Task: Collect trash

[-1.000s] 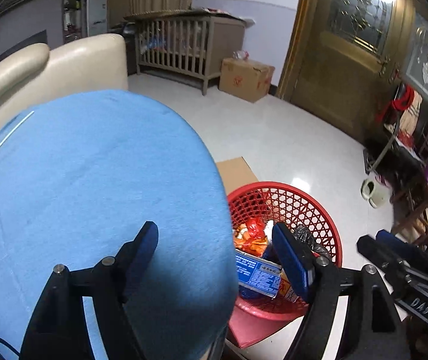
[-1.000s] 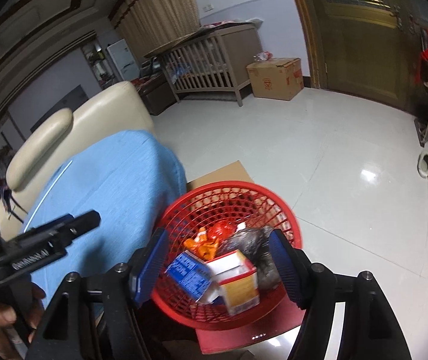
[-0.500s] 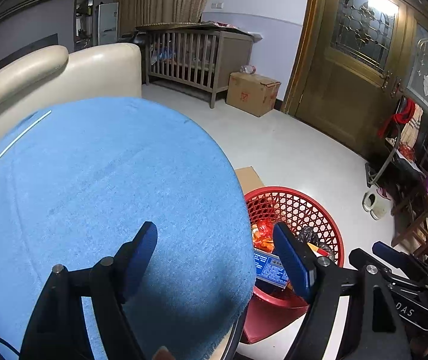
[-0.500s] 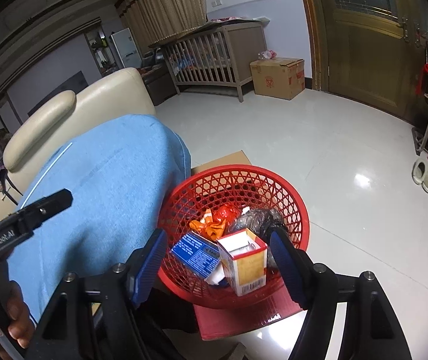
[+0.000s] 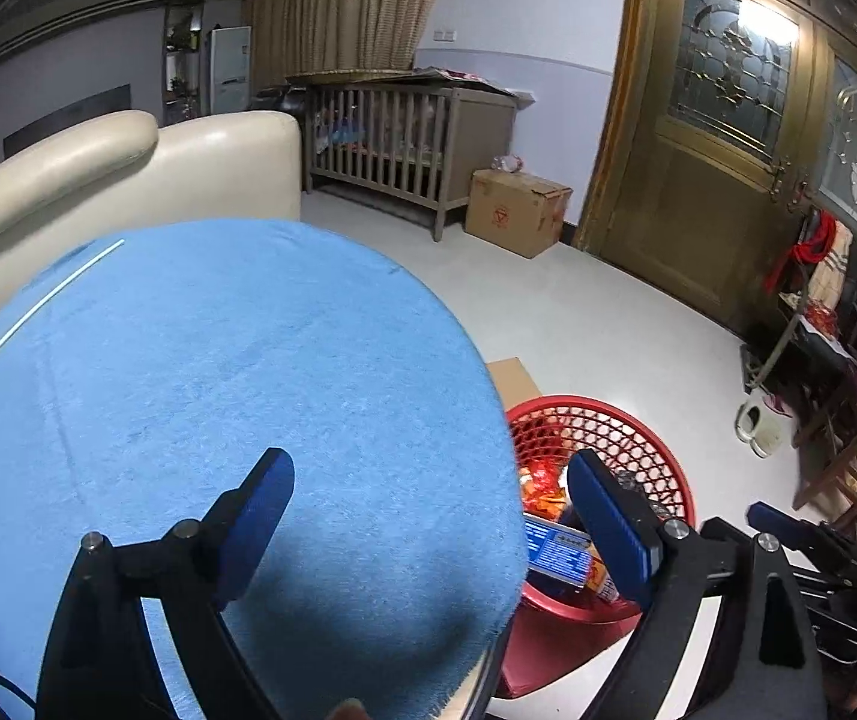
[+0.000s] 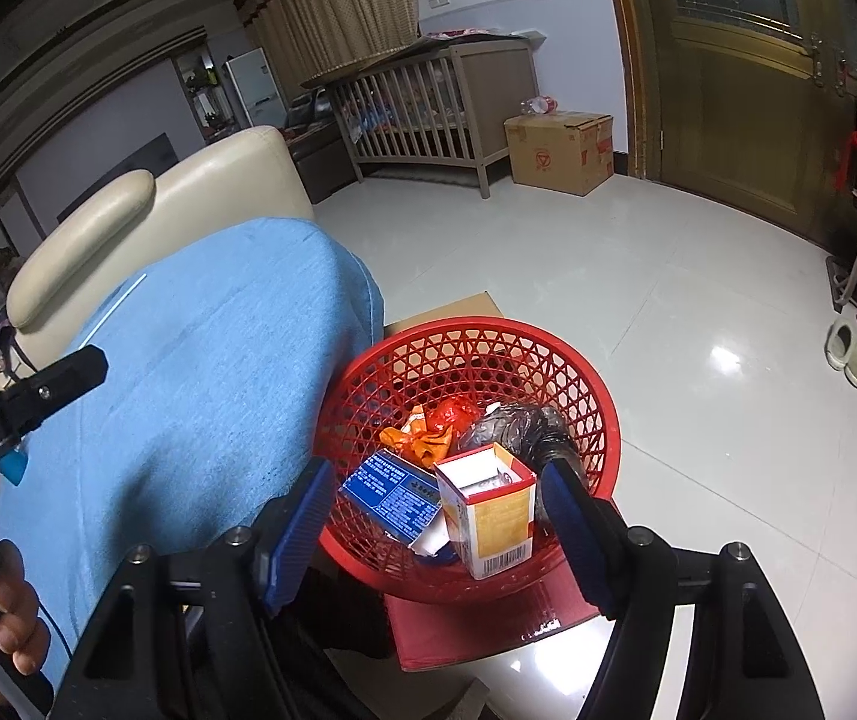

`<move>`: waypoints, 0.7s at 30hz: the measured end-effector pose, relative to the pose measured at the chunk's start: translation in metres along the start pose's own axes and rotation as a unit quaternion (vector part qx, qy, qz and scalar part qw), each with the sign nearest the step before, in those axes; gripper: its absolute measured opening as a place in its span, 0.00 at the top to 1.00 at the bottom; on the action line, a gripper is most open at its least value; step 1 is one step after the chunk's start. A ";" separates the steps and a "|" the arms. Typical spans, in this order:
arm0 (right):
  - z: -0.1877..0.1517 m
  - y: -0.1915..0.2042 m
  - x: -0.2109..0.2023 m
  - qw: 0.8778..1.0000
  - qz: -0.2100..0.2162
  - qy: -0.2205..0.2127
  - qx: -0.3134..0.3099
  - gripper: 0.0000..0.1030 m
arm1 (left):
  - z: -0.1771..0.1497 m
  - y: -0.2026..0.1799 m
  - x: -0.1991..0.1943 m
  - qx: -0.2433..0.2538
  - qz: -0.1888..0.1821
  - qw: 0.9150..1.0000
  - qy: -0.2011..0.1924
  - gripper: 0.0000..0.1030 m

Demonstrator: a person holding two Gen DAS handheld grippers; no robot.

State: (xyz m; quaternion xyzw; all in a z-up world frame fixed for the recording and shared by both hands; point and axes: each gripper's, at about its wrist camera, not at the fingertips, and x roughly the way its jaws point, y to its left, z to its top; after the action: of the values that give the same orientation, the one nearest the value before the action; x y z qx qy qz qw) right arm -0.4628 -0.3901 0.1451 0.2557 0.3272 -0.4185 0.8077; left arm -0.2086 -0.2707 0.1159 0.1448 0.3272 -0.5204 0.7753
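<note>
The open yellow-and-white carton (image 6: pixel 487 513) stands upright at the near edge of the pile in the red mesh basket (image 6: pixel 590 396), and it looks tippy. A nudge from the right claw (image 6: pixel 437 525) hovering just above could knock it over or out onto the red mat (image 6: pixel 488 624) below. That claw's jaws stand moderately apart with nothing pressed between them.

The left claw (image 5: pixel 428 519) is wide and empty, its jaws having just been opening over the bare blue cloth-covered surface (image 5: pixel 206 372). If it swings right it could catch the basket rim.

All the trash sits in the basket: the carton, a blue printed box (image 6: pixel 395 492) lying flat to its left, orange and red wrappers (image 6: pixel 434 426) behind, and a crumpled dark plastic bag (image 6: pixel 518 429) to the right.
</note>
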 end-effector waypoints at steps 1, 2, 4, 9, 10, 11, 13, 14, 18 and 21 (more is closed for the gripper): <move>0.000 -0.001 -0.001 1.000 -0.001 -0.001 0.000 0.28 | 0.000 0.001 0.000 0.001 0.007 1.000 -0.001 0.10; 0.000 -0.001 -0.001 1.000 -0.002 -0.002 0.001 0.28 | 0.000 0.001 0.000 0.002 0.008 1.000 0.001 0.10; 0.000 -0.001 -0.003 1.000 -0.003 -0.005 -0.001 0.28 | 0.000 0.002 -0.002 0.005 -0.006 1.000 -0.002 0.10; -0.001 0.005 -0.007 1.000 -0.004 -0.015 -0.014 0.28 | 0.001 0.002 -0.008 0.005 -0.005 1.000 -0.021 0.10; -0.001 0.005 -0.007 1.000 -0.003 -0.015 -0.014 0.28 | 0.000 0.000 -0.008 0.010 0.000 1.000 -0.021 0.10; -0.001 0.004 -0.006 1.000 -0.003 -0.014 -0.014 0.28 | 0.000 -0.001 -0.007 0.014 0.002 1.000 -0.018 0.10; -0.003 0.004 -0.006 1.000 -0.002 -0.012 -0.012 0.28 | -0.001 -0.004 -0.007 0.019 0.001 1.000 -0.017 0.10; -0.004 0.004 -0.006 1.000 -0.002 -0.012 -0.012 0.28 | -0.001 -0.004 -0.006 0.019 0.001 1.000 -0.016 0.10; -0.006 0.003 -0.004 1.000 -0.002 -0.010 -0.011 0.28 | -0.003 -0.007 -0.007 0.021 -0.006 1.000 -0.010 0.10; -0.007 0.002 -0.005 1.000 -0.003 -0.010 -0.011 0.28 | -0.004 -0.010 -0.007 0.024 -0.002 1.000 -0.008 0.10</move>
State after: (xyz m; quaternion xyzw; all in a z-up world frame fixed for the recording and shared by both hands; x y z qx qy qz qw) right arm -0.4652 -0.3817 0.1443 0.2417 0.3243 -0.4199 0.8125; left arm -0.2202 -0.2676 0.1185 0.1588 0.3080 -0.5308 0.7734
